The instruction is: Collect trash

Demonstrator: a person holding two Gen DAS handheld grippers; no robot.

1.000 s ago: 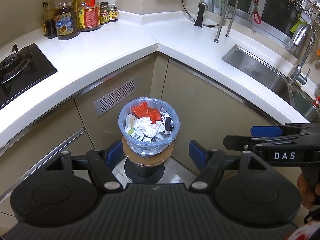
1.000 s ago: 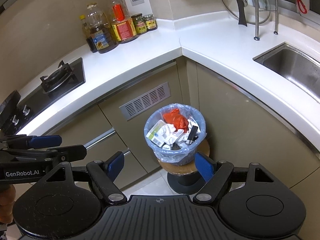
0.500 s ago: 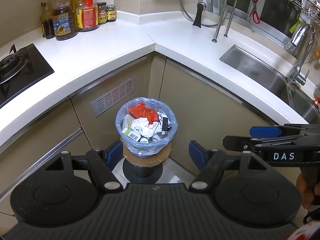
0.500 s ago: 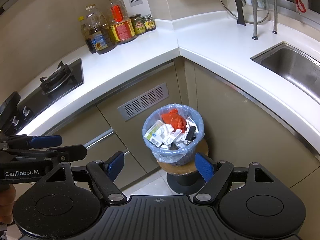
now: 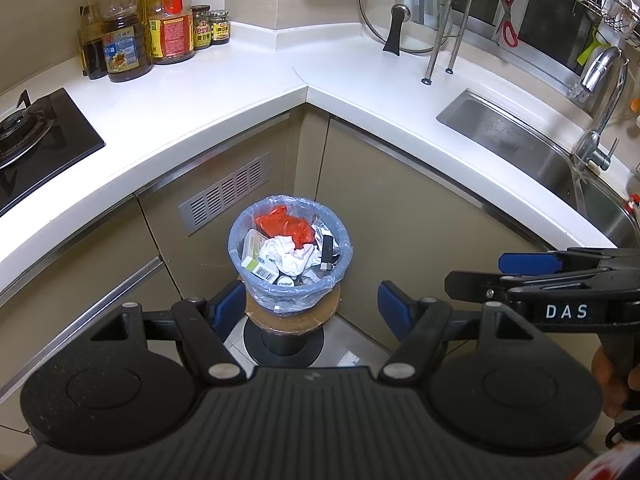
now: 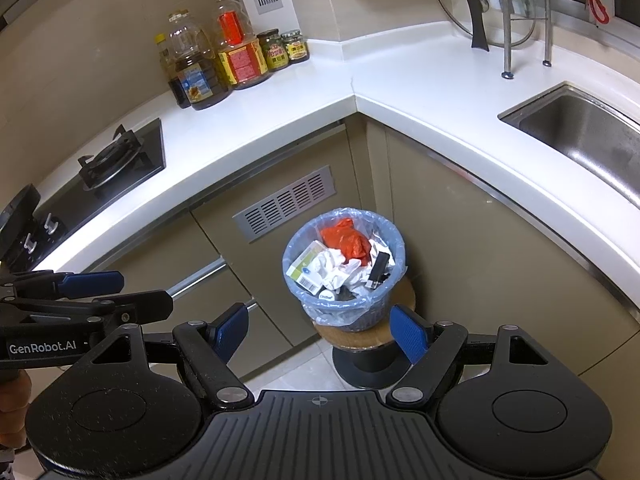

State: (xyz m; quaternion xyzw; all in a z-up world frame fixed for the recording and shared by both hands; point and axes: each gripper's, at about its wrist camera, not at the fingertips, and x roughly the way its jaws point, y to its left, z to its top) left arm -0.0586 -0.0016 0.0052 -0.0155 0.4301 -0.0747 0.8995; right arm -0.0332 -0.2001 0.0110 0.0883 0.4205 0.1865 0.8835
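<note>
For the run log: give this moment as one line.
left gripper: open, empty | right gripper: open, empty | trash bin: full, bag-lined, on round stool, untouched

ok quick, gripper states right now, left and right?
Left gripper: open, holding nothing, above the trash bin.
Right gripper: open, holding nothing.

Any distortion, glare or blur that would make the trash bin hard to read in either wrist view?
Left wrist: fisheye bends the counter edge; trash bin sharp, evenly lit. Right wrist: same bowing; bin and its contents readable, mild glare on the sink. No motion blur in either view.
</note>
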